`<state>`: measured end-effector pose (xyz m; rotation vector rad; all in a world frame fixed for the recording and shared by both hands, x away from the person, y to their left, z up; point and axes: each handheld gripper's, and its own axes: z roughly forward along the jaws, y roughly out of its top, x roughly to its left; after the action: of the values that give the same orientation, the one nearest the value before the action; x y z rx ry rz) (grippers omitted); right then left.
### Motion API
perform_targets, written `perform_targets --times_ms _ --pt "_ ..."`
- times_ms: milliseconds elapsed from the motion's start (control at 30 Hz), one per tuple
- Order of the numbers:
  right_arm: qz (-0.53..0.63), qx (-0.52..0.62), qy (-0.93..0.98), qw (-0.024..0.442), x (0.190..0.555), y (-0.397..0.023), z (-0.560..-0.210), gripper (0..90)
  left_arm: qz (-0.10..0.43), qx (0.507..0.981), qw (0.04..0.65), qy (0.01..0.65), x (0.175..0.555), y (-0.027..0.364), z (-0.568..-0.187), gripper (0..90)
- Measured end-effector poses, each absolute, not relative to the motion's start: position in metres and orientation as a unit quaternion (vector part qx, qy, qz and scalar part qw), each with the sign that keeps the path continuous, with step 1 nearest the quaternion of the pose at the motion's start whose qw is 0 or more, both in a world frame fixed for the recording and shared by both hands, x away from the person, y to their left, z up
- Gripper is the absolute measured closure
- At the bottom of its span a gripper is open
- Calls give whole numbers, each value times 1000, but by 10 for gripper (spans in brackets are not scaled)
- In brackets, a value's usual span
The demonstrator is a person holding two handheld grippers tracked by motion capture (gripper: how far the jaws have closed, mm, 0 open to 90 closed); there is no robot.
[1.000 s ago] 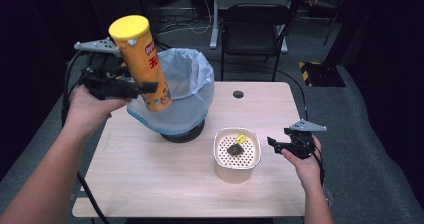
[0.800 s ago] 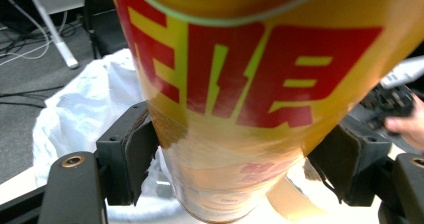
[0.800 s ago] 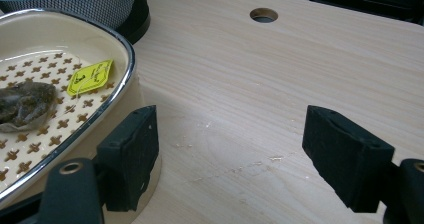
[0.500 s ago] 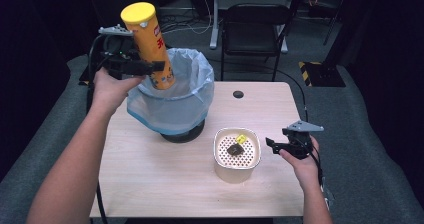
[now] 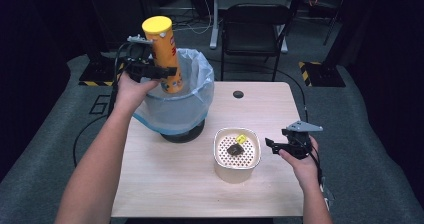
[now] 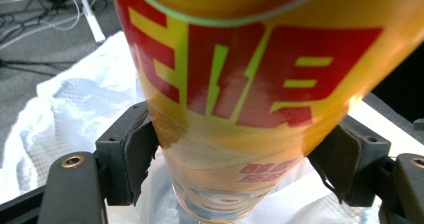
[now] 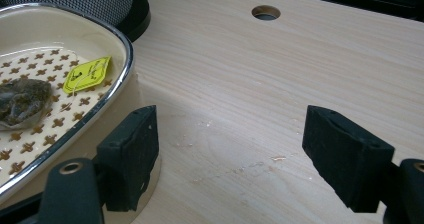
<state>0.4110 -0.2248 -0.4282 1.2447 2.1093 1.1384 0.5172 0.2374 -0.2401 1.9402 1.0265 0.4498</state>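
I see a pale wooden table (image 5: 165,184) with a small round hole (image 5: 238,94) near its far edge. On the far left part of the tabletop stands a round black bin lined with a see-through blue bag (image 5: 192,104). My left gripper (image 5: 167,72) is clamped on a tall yellow and red chip can with a yellow lid (image 5: 164,54). The can is tilted a little, and its bottom end dips inside the bag's open top. In the left gripper view both pads press the can's sides. Near the middle of the tabletop sits a cream bowl with a holey tray inside (image 5: 237,154). In it lie a dark wet tea bag (image 5: 234,148) and its little yellow paper tag (image 5: 240,138). My right gripper (image 5: 272,145) is just beside the bowl's right side, jaws wide apart, holding nothing.
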Motion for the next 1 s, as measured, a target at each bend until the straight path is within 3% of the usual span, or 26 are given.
perform_targets --times_ms 200,333,433,700,1000 --pt "413 451 761 219 410 -226 -427 223 160 788 412 429 523 233 -253 227" --pt "415 453 758 220 411 -227 -427 223 172 784 417 427 522 236 -254 157" --pt "414 454 758 219 410 -226 -427 223 184 779 415 432 517 239 -251 157" --pt "413 453 759 220 409 -229 -427 223 184 779 438 409 484 260 -241 188" --pt "413 456 757 222 408 -230 -426 223 156 775 472 390 433 310 -248 298"
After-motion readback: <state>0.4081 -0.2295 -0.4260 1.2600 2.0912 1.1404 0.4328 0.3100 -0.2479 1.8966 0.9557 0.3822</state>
